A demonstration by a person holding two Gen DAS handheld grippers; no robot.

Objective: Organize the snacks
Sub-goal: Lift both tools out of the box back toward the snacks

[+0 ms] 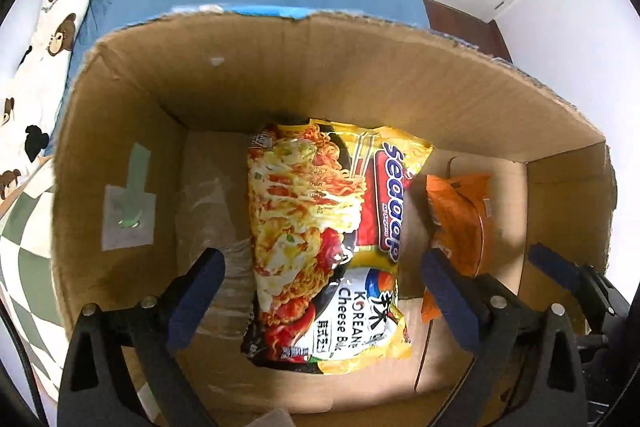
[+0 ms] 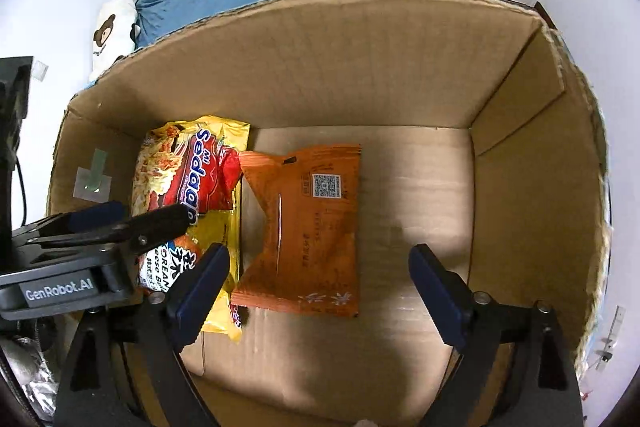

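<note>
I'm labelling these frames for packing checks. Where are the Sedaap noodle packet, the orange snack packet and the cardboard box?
Sedaap noodle packet (image 1: 320,247): left wrist view, middle of its printed front.
Orange snack packet (image 2: 308,231): right wrist view, middle of its back face.
Cardboard box (image 2: 360,67): right wrist view, bare far inner wall.

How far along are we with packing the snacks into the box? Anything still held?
Done: the yellow noodle packet and the orange snack packet lie flat side by side on the floor of the cardboard box. In hand: nothing; the left gripper and the right gripper are both open and empty above the box. Left: the box's right half is bare; no other snacks show in either view.
</note>
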